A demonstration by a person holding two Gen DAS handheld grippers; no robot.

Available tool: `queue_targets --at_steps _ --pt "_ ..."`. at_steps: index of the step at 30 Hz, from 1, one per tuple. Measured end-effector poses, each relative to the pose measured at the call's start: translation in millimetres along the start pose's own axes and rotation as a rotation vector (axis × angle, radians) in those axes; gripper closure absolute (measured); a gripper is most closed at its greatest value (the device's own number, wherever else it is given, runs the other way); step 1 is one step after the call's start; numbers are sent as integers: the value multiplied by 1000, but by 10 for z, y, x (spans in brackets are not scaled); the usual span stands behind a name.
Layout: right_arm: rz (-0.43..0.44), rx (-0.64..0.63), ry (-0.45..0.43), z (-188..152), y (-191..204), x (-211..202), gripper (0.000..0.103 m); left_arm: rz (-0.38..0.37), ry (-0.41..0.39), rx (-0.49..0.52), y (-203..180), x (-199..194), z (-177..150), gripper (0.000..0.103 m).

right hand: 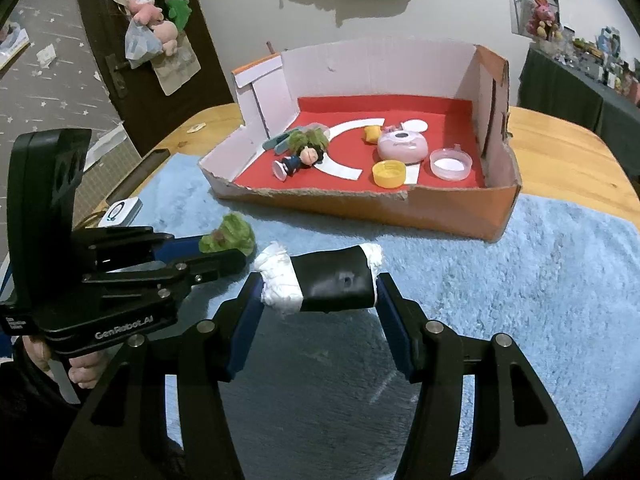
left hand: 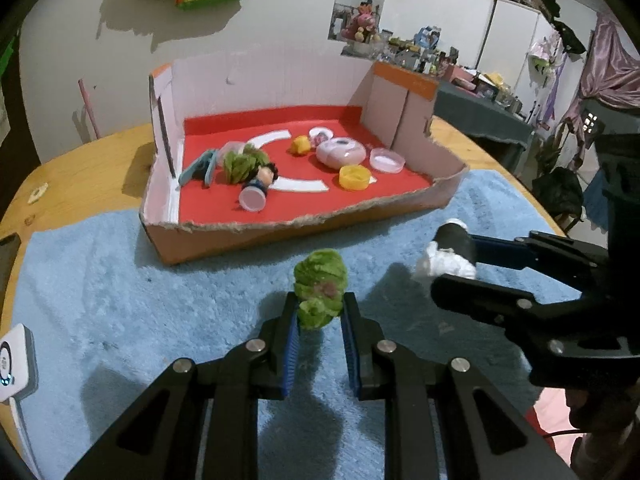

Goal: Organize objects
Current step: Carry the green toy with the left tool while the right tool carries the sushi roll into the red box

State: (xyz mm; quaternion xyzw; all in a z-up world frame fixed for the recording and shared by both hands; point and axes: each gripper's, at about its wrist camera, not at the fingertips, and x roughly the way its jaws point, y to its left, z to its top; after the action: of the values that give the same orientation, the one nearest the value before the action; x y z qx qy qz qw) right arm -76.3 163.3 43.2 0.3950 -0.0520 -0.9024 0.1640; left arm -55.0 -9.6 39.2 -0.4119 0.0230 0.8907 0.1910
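Observation:
My left gripper [left hand: 320, 312] is shut on a green fuzzy ball [left hand: 320, 288] and holds it just above the blue mat; it also shows in the right wrist view [right hand: 228, 236]. My right gripper [right hand: 318, 292] is shut on a black roll with white stuffing at its ends [right hand: 320, 278], seen from the side in the left wrist view [left hand: 452, 256]. Beyond both stands an open cardboard box with a red floor [left hand: 440, 194] [right hand: 460, 216]. It holds several small things: a doll [left hand: 260, 184], a yellow cap [left hand: 354, 177], a pink case [left hand: 340, 152].
A blue fluffy mat [left hand: 160, 300] covers the wooden table [left hand: 80, 160]. A small white device [left hand: 16, 360] lies at the mat's left edge, also in the right wrist view [right hand: 120, 212]. A cluttered shelf stands far right.

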Motion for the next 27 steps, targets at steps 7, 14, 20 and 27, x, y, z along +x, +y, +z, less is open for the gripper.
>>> queue_targets --at_steps 7,14,20,27 --pt "11 -22 -17 96 55 -63 49 7 -39 17 1 -114 128 82" --pt "16 -48 -38 243 82 -119 49 -2 -61 19 22 -144 323 82" --pt "18 -63 -49 407 55 -118 49 -5 -64 21 36 -103 507 82" --pt "-10 -71 -20 613 -64 -7 49 -6 -32 29 52 31 721 82"
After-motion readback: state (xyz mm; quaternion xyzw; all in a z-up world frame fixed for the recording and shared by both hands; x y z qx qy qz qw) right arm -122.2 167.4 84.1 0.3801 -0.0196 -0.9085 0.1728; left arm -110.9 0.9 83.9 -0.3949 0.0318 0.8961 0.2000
